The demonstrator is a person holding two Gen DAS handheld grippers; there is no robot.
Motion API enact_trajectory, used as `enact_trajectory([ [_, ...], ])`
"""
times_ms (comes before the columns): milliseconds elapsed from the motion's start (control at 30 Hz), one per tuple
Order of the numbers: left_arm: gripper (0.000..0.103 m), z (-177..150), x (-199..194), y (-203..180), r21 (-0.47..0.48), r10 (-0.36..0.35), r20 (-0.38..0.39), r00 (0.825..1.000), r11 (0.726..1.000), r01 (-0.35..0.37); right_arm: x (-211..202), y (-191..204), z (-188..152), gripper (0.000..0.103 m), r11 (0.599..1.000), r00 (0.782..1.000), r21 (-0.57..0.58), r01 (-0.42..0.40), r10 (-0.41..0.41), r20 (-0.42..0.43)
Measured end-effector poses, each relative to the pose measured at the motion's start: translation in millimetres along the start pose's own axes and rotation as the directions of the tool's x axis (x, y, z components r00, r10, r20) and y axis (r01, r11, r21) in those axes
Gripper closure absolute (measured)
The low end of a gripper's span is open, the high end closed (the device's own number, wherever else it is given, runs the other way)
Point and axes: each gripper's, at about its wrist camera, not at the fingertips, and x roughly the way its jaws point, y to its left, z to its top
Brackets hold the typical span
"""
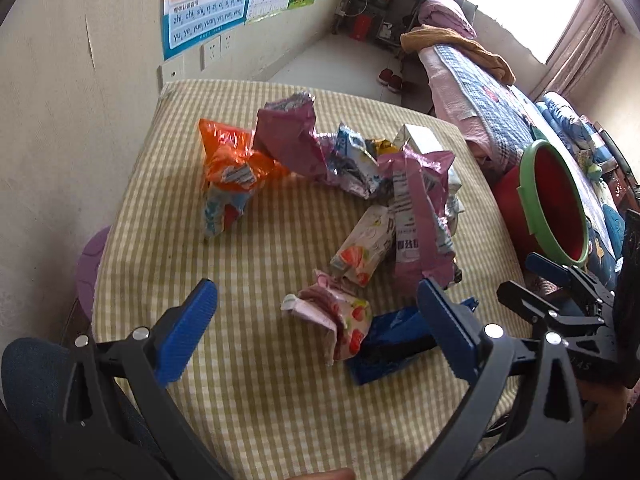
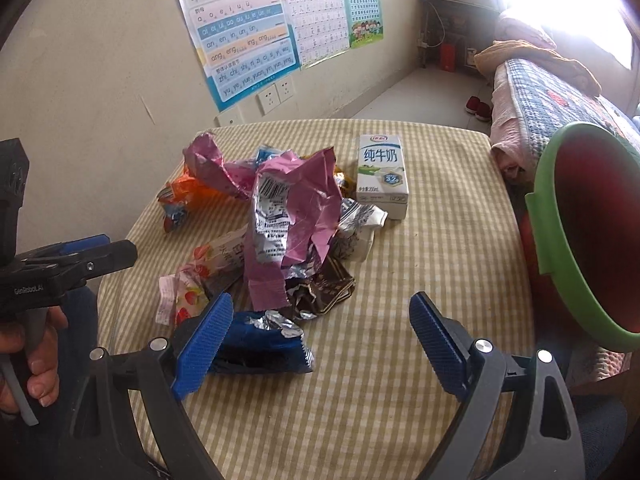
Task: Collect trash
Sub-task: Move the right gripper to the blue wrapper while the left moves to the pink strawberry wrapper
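Wrappers are lying heaped mid-table, bin waiting at 3 o'clock; both grippers, left and right, are hovering wide open, empty; judging collection barely begun, next closing on the blue wrapper.

Black claw, ribbed blue pads, seemingly rubber.

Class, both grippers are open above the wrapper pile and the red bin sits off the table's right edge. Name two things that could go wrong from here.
1. The blue wrapper lies flat on the checked tablecloth; the right gripper might pinch cloth too.
2. The wrappers overlap, so lifting the pink wrapper may drag neighbours or tip the milk carton.
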Motion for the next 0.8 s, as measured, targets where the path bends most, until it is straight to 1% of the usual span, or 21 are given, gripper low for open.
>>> enact_trajectory([
  [100,0.006,-8.4,11.7,3.1,-0.003,-0.007,-0.041,0.999,1.000,0.006,7.5,4.1,-9.0,0.016,1.000,1.000,-0.020,-0.006,0.005,-0.031],
  [333,0.006,-18.7,34.9,7.0,-0.037,-0.027,-0.108,0.994,0.999,0.023,22.9,7.9,-22.5,0.016,0.999,0.996,-0.018,-0.026,0.025,-0.085],
  [500,0.011,-22.9,46.8,9.7,-0.063,-0.055,-0.142,0.988,0.997,0.046,29.0,14.9,-27.1,0.018,0.998,0.994,-0.036,-0.056,0.052,-0.101],
  [567,0.016,-22.8,51.6,9.3,-0.068,-0.066,-0.154,0.986,0.996,0.056,34.2,16.5,-29.0,0.024,0.997,0.991,-0.037,-0.069,0.065,-0.117],
  [600,0.018,-23.1,53.8,8.8,-0.066,-0.069,-0.157,0.985,0.996,0.059,36.8,17.2,-29.5,0.025,0.996,0.990,-0.035,-0.076,0.071,-0.124],
  [667,0.029,-24.1,59.0,7.8,-0.067,-0.077,-0.169,0.983,0.996,0.066,41.0,17.3,-30.3,0.033,0.995,0.987,-0.029,-0.096,0.092,-0.131],
  [700,0.031,-24.1,61.3,6.2,-0.070,-0.082,-0.174,0.981,0.995,0.071,43.2,17.1,-30.2,0.035,0.995,0.986,-0.026,-0.101,0.096,-0.135],
  [733,0.036,-24.7,62.2,5.9,-0.070,-0.084,-0.174,0.981,0.995,0.073,45.6,16.8,-30.2,0.039,0.994,0.985,-0.023,-0.106,0.101,-0.140],
  [767,0.041,-24.9,62.8,5.2,-0.067,-0.088,-0.172,0.981,0.995,0.077,47.7,16.1,-30.8,0.046,0.993,0.983,-0.017,-0.114,0.111,-0.145],
  [800,0.043,-25.1,62.9,4.9,-0.066,-0.091,-0.170,0.981,0.995,0.080,49.7,15.4,-30.9,0.049,0.992,0.981,-0.010,-0.125,0.122,-0.152],
])
